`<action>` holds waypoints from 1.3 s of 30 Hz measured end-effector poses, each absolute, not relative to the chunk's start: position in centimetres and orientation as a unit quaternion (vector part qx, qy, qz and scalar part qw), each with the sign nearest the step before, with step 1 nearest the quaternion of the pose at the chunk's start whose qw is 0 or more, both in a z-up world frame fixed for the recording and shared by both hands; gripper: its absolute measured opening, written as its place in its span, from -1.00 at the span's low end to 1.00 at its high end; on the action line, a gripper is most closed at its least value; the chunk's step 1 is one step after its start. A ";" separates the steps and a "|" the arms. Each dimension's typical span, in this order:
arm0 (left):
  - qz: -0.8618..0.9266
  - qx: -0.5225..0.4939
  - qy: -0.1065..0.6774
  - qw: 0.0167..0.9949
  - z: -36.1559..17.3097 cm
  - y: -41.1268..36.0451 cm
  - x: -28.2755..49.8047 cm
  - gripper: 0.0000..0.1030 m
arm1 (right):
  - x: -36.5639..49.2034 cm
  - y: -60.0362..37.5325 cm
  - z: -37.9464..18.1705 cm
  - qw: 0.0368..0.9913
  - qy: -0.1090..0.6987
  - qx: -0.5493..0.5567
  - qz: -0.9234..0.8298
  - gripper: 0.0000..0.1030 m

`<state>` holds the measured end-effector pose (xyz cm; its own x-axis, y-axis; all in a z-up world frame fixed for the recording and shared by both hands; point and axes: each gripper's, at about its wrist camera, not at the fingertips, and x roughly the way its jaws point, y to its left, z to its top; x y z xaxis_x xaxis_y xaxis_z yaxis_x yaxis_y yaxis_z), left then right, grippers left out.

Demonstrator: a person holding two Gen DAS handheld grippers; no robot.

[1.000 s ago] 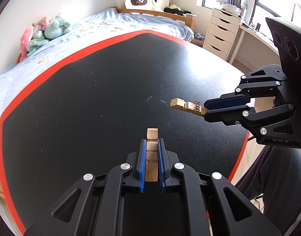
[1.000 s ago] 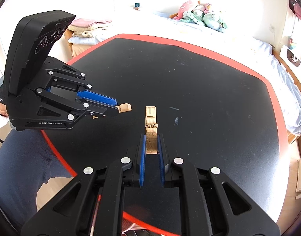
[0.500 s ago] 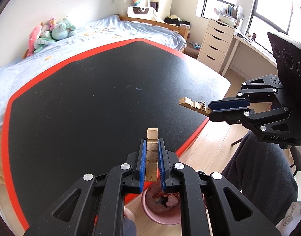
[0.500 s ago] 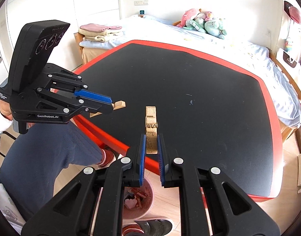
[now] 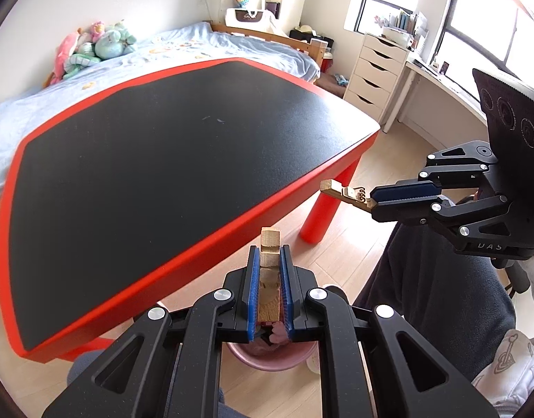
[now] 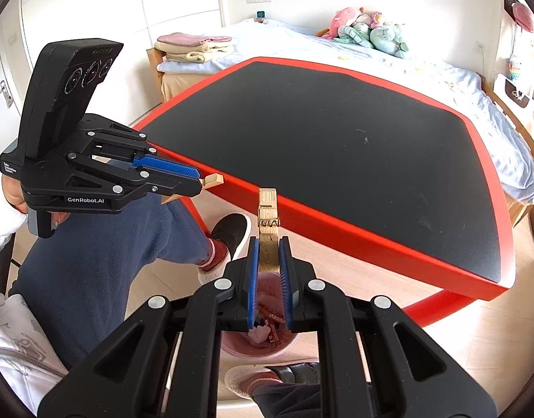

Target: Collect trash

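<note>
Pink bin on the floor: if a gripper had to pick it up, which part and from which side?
Grip the pink bin by its rim, coming straight down from above: the mouth faces up and open, and the thin wall would fit between the fingers. Take the bare rim arc, clear of the trash inside. Both grippers are full now, each shut on a wooden clothespin.

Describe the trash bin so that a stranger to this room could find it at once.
Start at the table with the black top and red rim. On the wooden floor just off its near edge, beside the seated person's feet, stands the bin, directly under both claws. It is the only round pink container, and it holds scraps.
</note>
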<state>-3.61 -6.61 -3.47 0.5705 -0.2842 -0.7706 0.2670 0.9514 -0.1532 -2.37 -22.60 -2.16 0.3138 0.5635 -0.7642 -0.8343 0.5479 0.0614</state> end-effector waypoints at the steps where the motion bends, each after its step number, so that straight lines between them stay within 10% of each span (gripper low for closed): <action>1: -0.156 -0.010 0.439 0.885 -3.6 -6.7 -3.8 -0.78 | -2.5 -22.6 -2.4 0.789 0.389 -0.175 0.442 -0.79; 20: -0.158 -0.007 0.449 0.879 -4.1 -7.2 -4.4 -0.74 | -3.0 -22.5 -3.9 0.780 0.405 -0.157 0.450 -0.71; 21: -0.156 -0.008 0.450 0.879 -4.0 -7.2 -4.3 -0.67 | -2.9 -22.5 -4.0 0.781 0.407 -0.158 0.446 -0.59; 23: -0.152 -0.012 0.452 0.879 -4.2 -7.2 -4.3 -0.28 | -2.8 -22.7 -4.1 0.786 0.406 -0.159 0.438 0.40; 26: -0.143 -0.023 0.438 0.887 -4.0 -6.8 -4.5 0.69 | -2.6 -23.0 -4.1 0.790 0.406 -0.148 0.435 0.76; 39: -0.122 -0.039 0.435 0.891 -3.7 -6.0 -4.8 0.85 | -2.7 -23.0 -4.4 0.792 0.413 -0.143 0.426 0.88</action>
<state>-4.82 -5.97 -3.67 0.5915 -0.2520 -0.7659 0.1842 0.9670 -0.1760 -2.67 -22.99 -4.36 0.2953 0.5568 -0.7764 -0.7927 0.5964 0.1262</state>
